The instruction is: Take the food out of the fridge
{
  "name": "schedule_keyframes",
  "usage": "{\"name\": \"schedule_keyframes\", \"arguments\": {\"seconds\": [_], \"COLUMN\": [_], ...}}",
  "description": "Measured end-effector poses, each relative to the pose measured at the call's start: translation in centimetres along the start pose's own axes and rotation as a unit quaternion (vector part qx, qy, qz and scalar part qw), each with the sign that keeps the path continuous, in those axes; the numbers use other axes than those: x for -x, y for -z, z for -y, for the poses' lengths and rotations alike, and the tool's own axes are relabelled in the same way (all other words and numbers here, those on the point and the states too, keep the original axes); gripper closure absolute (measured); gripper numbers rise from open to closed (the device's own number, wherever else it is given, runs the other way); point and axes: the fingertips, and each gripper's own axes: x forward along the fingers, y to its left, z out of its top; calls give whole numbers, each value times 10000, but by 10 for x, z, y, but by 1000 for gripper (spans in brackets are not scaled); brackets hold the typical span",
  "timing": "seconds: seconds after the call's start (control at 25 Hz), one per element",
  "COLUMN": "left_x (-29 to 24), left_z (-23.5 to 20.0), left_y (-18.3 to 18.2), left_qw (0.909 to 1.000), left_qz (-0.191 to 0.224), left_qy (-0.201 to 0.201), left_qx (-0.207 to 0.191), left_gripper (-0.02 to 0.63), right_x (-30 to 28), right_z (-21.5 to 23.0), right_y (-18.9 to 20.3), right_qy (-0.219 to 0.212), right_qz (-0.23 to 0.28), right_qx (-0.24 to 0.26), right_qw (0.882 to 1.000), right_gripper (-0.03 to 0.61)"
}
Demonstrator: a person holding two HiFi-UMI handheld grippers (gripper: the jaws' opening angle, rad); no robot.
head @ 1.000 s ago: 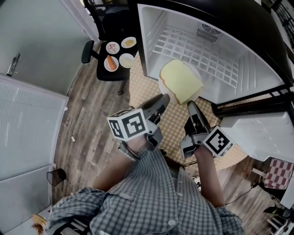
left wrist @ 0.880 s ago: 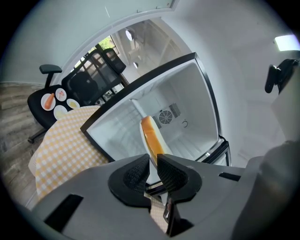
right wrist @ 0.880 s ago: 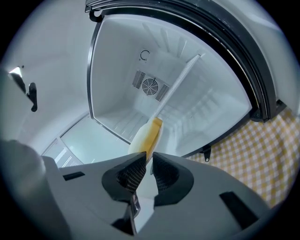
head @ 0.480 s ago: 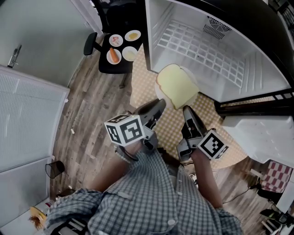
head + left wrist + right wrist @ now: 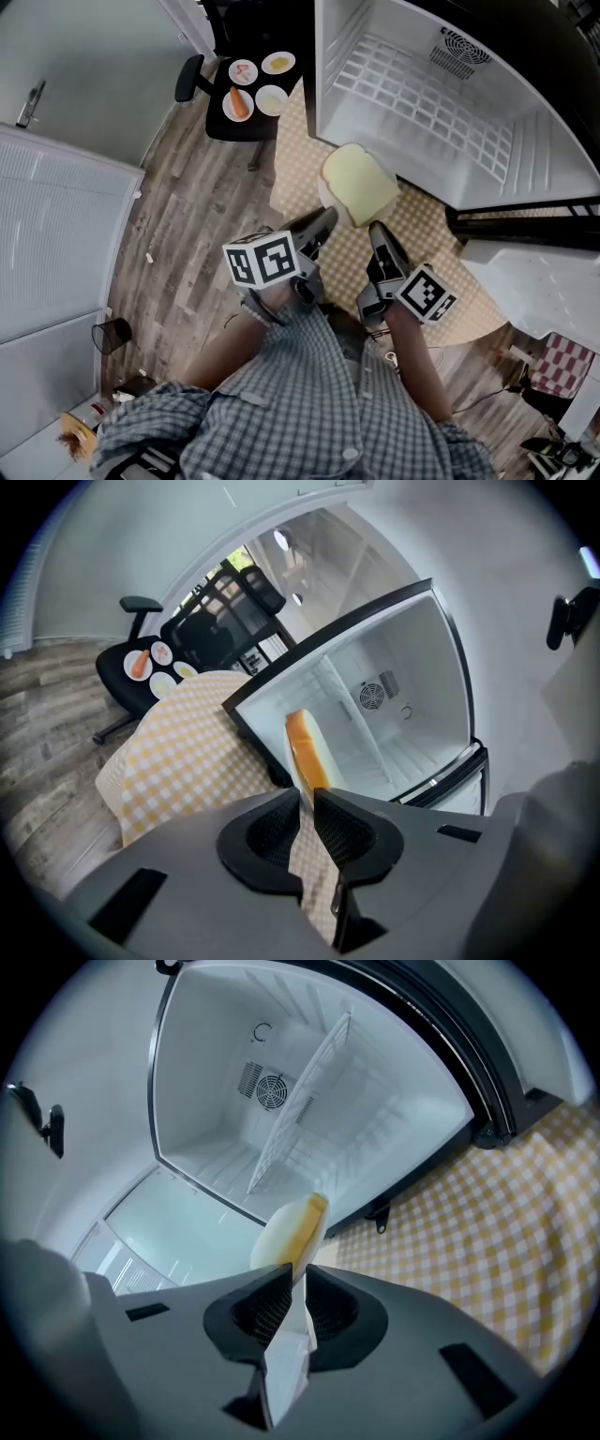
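Yellow-checked cloth [image 5: 427,234] below, holding a white plate [image 5: 286,1363] level just in front of the open fridge [image 5: 450,112]. Carrying a pale bread slice [image 5: 361,180] flat on it, clear of the wire shelf. Pinching the plate's near rim with the left tongs [image 5: 325,218], jaws almost together on the thin edge. Clamping the same rim with the right tongs [image 5: 375,229] close beside, equally tight, the bread sitting just beyond both tips.
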Motion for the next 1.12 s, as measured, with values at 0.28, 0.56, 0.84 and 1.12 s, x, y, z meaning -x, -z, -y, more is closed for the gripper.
{"name": "schedule_keyframes", "arguments": {"seconds": [0.28,0.56,0.84,1.12], "left_x": [-5,-13,-25,-33], "left_z": [-34,-62,-89,-105], "left_y": [13,20,33,42], "left_qw": [9991,9977,9951,9915], "left_qz": [-199,-371,-532,-715], "left_qy": [-381,-573,-740,-957], "left_qx": [-48,50,394,514], "left_gripper": [561,561,558,558], "right_x": [-20,-37,-49,-55], "right_z": [21,42,66,83], "right_y": [22,39,53,61], "right_qy": [197,402,711,961], "right_qz": [-358,-567,-774,-902], "right_qx": [86,-106,-245,-356], "right_qw": [9991,9975,9942,9906], "right_gripper": [540,540,540,540]}}
